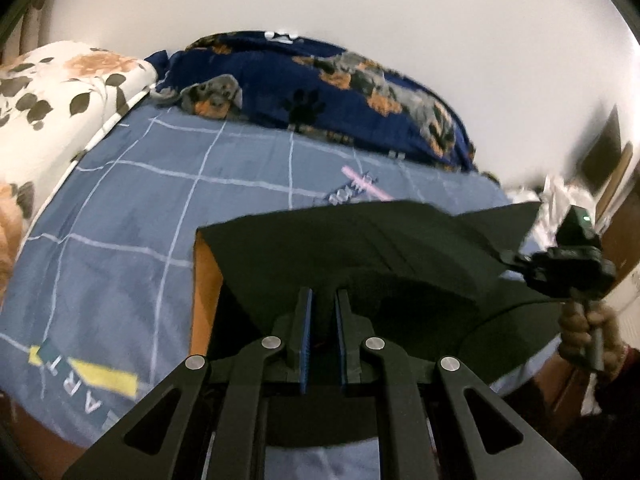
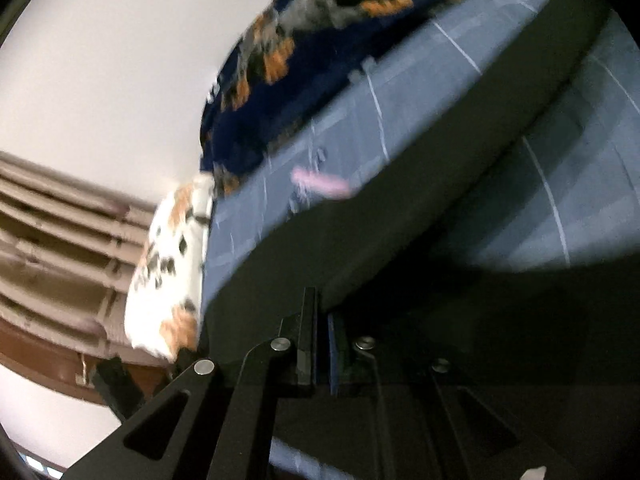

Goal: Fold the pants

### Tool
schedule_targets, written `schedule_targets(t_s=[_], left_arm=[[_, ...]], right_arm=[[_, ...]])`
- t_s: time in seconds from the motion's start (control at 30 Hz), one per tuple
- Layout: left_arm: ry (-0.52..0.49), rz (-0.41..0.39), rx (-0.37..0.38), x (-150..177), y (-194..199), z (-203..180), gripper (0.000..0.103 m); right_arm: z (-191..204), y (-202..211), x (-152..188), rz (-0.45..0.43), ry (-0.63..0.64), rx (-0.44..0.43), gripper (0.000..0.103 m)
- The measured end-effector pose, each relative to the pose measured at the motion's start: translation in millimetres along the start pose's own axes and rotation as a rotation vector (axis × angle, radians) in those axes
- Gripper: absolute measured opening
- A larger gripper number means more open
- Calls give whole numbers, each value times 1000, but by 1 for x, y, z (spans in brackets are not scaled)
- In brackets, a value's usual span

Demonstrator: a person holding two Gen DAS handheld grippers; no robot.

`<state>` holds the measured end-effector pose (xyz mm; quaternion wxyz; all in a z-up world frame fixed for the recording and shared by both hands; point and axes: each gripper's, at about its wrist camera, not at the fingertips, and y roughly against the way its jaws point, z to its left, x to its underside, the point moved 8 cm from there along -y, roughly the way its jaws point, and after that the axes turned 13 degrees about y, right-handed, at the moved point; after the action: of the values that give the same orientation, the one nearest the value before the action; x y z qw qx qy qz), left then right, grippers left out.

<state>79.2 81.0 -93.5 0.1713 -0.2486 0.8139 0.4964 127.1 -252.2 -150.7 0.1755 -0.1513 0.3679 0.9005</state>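
Item: black pants (image 1: 360, 248), lower centre of frame, lifted over the blue bedsheet (image 1: 132, 208). My left gripper (image 1: 322, 320) and right gripper (image 2: 322, 344) each pinch an edge. Step: carrying the fold over. Next: lay the edges down evenly.

Left claw (image 1: 322, 300) and right claw (image 2: 323, 308) both raised, each nipped on black cloth.

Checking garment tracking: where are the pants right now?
In the left wrist view, the black pants hang lifted over the blue checked bedsheet, pinched between the left gripper and right gripper.
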Motion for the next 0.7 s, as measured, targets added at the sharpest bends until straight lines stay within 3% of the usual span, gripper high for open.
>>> schedule_targets(t_s=[0.23, 0.5, 0.6, 0.67, 0.7], left_arm=[[2, 62, -66, 37, -3, 23, 11], [-23, 51, -123, 47, -2, 35, 16], [0, 50, -154, 48, 2, 46, 27], [28, 27, -202, 48, 9, 57, 55], [39, 4, -228, 46, 15, 62, 60]], right_arm=[[-9, -13, 84, 122, -59, 1, 6], [-12, -25, 112, 165, -92, -9, 6], [-10, -27, 115, 174, -88, -10, 6], [-11, -29, 116, 178, -93, -14, 6], [-12, -30, 117, 178, -99, -17, 6]])
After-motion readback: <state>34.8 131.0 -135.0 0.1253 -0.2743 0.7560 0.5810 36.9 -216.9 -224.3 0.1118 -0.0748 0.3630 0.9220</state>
